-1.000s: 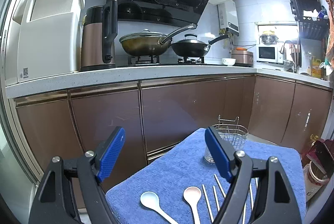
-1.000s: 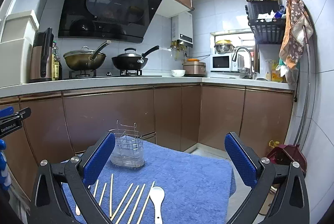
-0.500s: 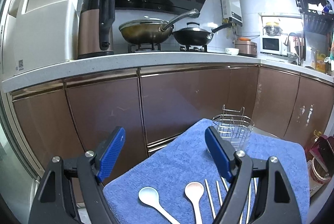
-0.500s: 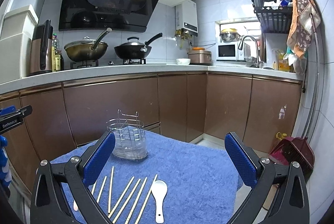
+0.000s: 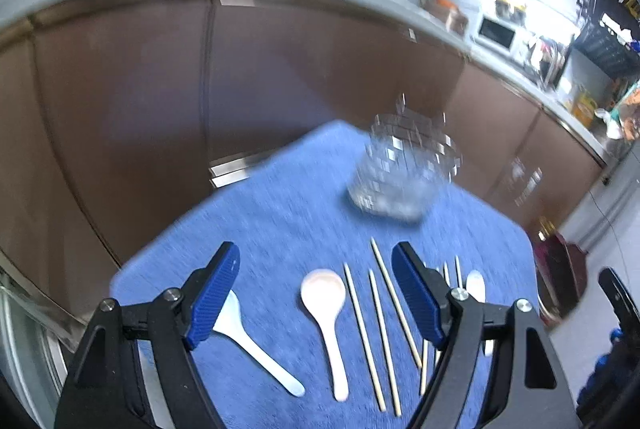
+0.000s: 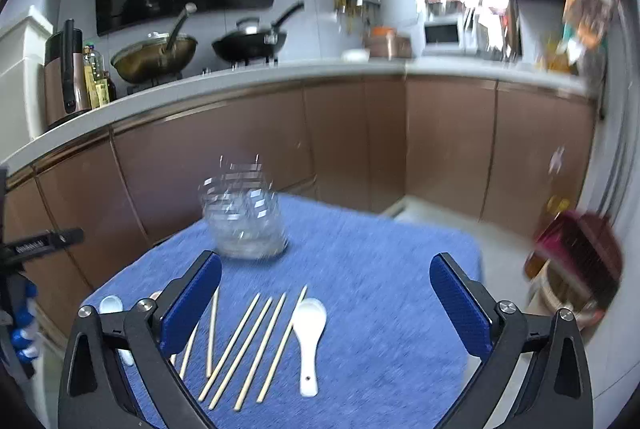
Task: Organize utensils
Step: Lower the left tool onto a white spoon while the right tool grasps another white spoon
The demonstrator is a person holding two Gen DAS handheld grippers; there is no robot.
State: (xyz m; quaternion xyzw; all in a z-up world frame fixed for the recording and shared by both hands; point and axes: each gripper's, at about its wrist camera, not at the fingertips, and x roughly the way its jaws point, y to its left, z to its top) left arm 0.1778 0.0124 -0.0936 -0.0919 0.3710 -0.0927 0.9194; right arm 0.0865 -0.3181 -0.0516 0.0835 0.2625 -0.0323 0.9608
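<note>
- On the blue towel-covered tabletop (image 6: 392,269) lay everything I had to sort: a row of pale wooden chopsticks (image 6: 256,341), a white ceramic spoon (image 6: 309,325) just right of them, a pinkish-white spoon (image 5: 326,303) and a pale blue-white spoon (image 5: 256,349) further left.
- At the far side of the towel stood the wire utensil holder with a clear base (image 6: 244,217), upright, empty as far as I could tell, and well apart from the utensils.
- My left hand-held gripper (image 5: 316,295) hung with its blue pads spread wide and nothing between them, above the pinkish-white spoon and the leftmost chopsticks.
- My right hand-held gripper (image 6: 326,305) was likewise spread wide and empty, over the chopsticks and the white ceramic spoon.
- Both views were smeared with motion blur, so the holder's wires and compartments could not be read clearly.
- I judged no utensil was yet in the holder; the first pick was not yet made.
- Risks as I saw them:
  - the chopsticks lay close and fanned, some nearly touching, so one closing could pinch two or scatter the neighbours;
  - thin round sticks lying flat on soft towel could roll or slip from the pads;
  - a glazed spoon gripped on its bowl could twist out;
  - the light holder could tip or slide if a utensil struck its rim;
  - with both grippers over the same row, they could collide.
</note>
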